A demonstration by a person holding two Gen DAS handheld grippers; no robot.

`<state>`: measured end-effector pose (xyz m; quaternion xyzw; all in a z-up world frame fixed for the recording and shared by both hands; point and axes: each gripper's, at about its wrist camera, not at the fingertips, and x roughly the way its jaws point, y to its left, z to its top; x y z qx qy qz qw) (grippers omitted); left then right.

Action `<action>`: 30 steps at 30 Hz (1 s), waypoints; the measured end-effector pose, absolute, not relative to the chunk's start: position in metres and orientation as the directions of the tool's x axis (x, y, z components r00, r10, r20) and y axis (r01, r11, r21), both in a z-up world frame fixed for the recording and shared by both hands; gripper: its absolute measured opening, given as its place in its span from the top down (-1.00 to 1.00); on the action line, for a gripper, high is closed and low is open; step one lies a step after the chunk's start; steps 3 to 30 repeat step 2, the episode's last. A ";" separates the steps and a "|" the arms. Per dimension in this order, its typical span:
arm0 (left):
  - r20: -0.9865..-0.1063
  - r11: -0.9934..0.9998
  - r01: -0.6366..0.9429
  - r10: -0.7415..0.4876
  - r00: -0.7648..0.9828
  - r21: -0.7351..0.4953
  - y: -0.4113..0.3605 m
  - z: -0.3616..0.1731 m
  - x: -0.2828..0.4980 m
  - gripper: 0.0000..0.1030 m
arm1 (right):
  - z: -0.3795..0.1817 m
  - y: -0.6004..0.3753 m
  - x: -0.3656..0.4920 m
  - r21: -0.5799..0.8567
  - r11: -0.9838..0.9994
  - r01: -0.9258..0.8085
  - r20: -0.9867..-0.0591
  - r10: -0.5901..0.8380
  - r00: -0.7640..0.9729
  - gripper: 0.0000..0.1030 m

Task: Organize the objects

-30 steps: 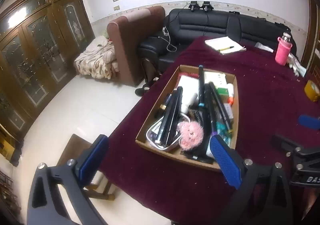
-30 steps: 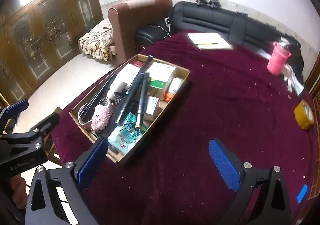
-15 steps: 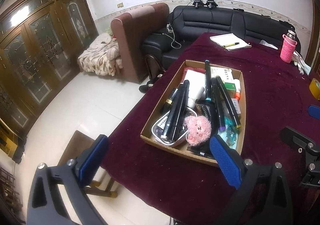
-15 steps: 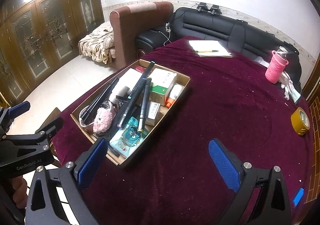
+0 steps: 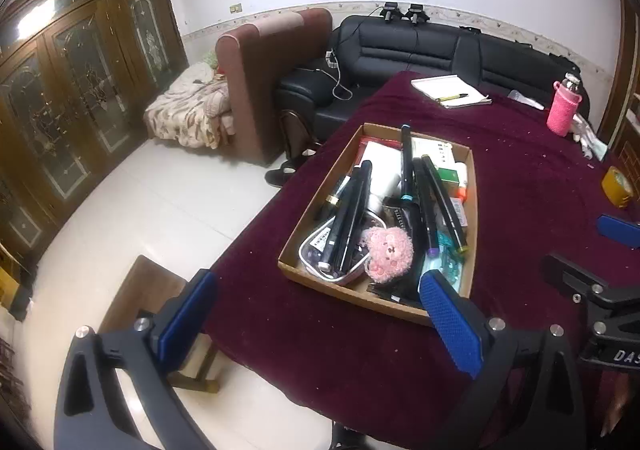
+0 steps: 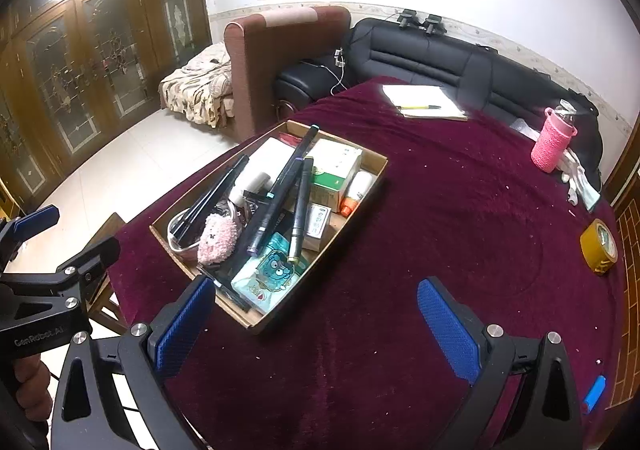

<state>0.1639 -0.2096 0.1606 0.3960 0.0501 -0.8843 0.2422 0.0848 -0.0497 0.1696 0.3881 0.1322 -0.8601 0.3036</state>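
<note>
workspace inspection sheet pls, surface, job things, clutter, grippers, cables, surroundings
Surface: maroon tablecloth, speckled with pale crumbs.
Job's things: cardboard tray crammed with markers, pink plush, green-and-white box.
Clutter: notepad with pen, pink bottle, tape roll.
Grippers: left gripper and right gripper open, empty, above the near table edge.
Cables: white cable on black sofa.
Surroundings: brown armchair, wooden glazed doors.
</note>
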 end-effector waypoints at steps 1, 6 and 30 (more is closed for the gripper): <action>-0.721 -0.878 0.467 -0.389 -0.573 0.103 -0.209 0.161 0.166 -0.96 | 0.170 -0.050 0.085 0.010 -0.781 0.625 -0.748 -0.421 -0.514 -1.00; -0.717 -0.878 0.466 -0.394 -0.575 0.108 -0.209 0.162 0.167 -0.96 | 0.170 -0.050 0.086 0.010 -0.782 0.623 -0.748 -0.420 -0.514 -1.00; -0.717 -0.878 0.466 -0.394 -0.575 0.108 -0.209 0.162 0.167 -0.96 | 0.170 -0.050 0.086 0.010 -0.782 0.623 -0.748 -0.420 -0.514 -1.00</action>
